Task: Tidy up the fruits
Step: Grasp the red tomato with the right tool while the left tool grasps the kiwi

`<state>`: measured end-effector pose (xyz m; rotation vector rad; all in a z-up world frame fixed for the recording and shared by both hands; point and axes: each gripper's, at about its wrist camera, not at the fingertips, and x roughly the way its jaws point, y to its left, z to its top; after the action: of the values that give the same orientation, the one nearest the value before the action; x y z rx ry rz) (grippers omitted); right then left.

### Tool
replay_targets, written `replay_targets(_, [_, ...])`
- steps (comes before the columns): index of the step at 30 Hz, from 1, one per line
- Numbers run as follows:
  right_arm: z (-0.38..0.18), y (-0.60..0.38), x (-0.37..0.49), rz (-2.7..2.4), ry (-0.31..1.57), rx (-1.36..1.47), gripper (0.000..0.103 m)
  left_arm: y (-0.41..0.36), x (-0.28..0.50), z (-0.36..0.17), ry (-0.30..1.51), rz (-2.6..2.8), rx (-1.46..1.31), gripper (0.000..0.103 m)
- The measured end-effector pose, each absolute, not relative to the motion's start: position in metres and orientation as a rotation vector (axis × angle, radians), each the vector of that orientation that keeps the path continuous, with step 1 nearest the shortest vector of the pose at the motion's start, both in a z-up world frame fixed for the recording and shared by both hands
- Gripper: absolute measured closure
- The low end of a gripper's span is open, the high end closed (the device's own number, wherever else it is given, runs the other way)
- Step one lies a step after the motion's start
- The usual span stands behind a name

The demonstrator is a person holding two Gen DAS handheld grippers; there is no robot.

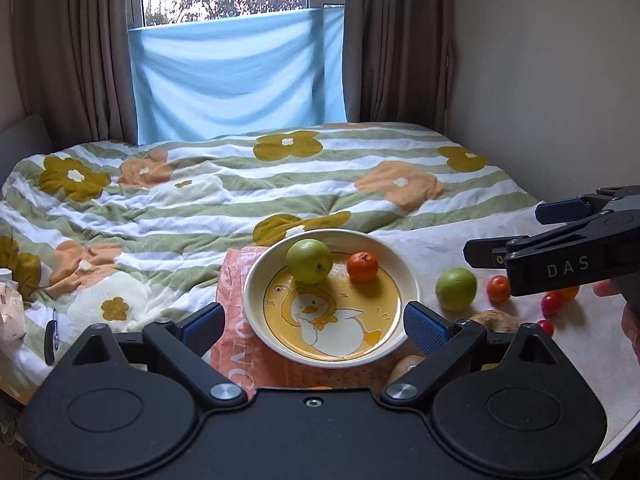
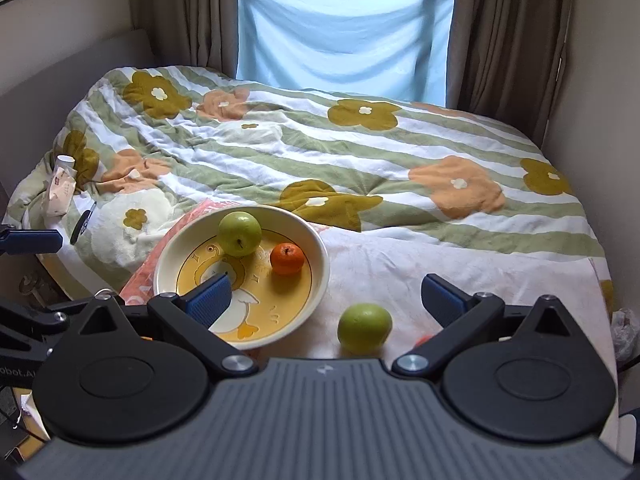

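Observation:
A cream plate with a duck picture (image 1: 256, 280) (image 2: 168, 256) sits on the bed and holds a green apple (image 1: 309, 261) (image 2: 239, 233) and a small orange (image 1: 362, 267) (image 2: 287, 258). A second green apple (image 1: 456, 289) (image 2: 364, 328) lies on the white cloth right of the plate, with small red and orange tomatoes (image 1: 498, 289) beyond it. My left gripper (image 1: 314, 326) is open and empty, straddling the plate's near rim. My right gripper (image 2: 328, 300) is open and empty just above the loose apple; it also shows in the left wrist view (image 1: 520, 232).
A pink printed bag (image 1: 236, 344) lies under the plate. Brown fruits (image 1: 496, 320) lie near the plate's right side. The flowered quilt (image 1: 240, 184) covers the bed. A paper packet (image 2: 60, 192) lies at the bed's left edge. A wall (image 1: 560, 80) is on the right.

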<state>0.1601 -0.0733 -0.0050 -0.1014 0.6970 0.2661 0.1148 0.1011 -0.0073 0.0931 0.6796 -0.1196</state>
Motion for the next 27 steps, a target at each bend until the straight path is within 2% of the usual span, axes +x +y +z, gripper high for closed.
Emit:
replay_targets(13, [-0.011,-0.136,0.097,0.267,0.689,-0.081,0.000,0.057,0.063,-0.011,0.636,-0.098,0.110,0.005])
replay_targets(27, [-0.079,-0.190,0.081,0.235,0.753,-0.110,0.000,0.018,0.066,-0.071,0.699,-0.092,0.111,0.009])
